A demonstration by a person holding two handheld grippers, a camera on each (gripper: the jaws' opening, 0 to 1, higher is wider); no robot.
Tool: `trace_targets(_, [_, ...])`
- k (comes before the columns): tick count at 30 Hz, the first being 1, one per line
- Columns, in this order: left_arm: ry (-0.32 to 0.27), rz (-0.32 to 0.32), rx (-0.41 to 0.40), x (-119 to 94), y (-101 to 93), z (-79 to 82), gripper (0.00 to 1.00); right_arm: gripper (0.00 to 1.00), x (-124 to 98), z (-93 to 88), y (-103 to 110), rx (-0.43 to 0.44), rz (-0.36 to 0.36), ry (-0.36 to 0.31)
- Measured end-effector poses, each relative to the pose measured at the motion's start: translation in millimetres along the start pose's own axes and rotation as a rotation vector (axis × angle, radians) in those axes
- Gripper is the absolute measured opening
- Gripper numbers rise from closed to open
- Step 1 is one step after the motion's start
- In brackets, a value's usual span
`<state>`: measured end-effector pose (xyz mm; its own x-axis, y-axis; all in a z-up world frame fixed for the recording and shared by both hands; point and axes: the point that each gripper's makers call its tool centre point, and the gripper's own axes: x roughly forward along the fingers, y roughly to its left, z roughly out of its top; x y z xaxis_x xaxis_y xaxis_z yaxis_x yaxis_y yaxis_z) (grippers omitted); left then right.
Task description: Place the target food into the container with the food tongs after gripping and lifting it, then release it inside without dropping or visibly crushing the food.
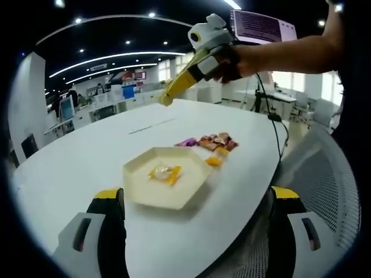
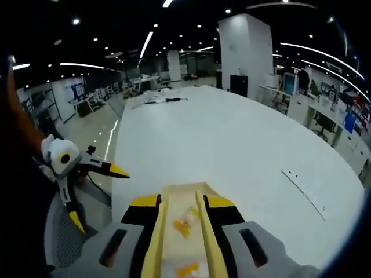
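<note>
A cream hexagonal tray [image 1: 139, 194] sits on the white table [image 1: 75, 162] with one yellow-wrapped candy [image 1: 164, 172] inside. Just beyond it lies a small pile of wrapped candies [image 1: 211, 143]. My left gripper [image 1: 196, 193] is open, its jaws wide on either side of the tray's near edge; it also appears as the left gripper [image 2: 98, 197] low beside the table. My right gripper [image 1: 200, 63], held by a hand, hovers high over the far side, shut on yellow food tongs [image 1: 177, 87]. Along my right gripper [image 2: 181, 202] the tongs [image 2: 155, 231] run forward; small yellow-orange bits lie between their arms.
A mesh office chair [image 1: 324, 174] stands at the table's right edge. A black cable [image 1: 278, 124] runs off the table near a screen [image 1: 261, 26]. A thin strip [image 2: 304, 185] lies on the bare tabletop. Desks fill the room behind.
</note>
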<state>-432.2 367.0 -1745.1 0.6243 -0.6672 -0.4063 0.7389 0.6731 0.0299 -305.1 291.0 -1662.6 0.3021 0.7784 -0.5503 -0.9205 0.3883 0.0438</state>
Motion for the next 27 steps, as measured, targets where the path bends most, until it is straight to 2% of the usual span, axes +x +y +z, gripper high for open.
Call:
trace_targets(6, [0.000, -0.001, 0.002, 0.1, -0.1, -0.1, 0.99, 0.27, -11.7, -13.3, 0.5, -0.019, 0.010, -0.003])
trace_targets(7, [0.000, -0.001, 0.001, 0.2, 0.0, -0.1, 0.99, 0.27, -13.2, -19.2, 2.8, -0.045, 0.028, 0.002])
trace_targets(14, [-0.002, -0.003, -0.002, 0.2, -0.5, 0.3, 0.99, 0.27, -23.9, -55.6, 1.3, -0.050, 0.036, 0.049])
trace_targets(27, [0.007, -0.006, 0.016, 0.6, -2.3, -1.1, 0.99, 0.27, -52.4, -87.5, 0.1, -0.028, 0.027, 0.089])
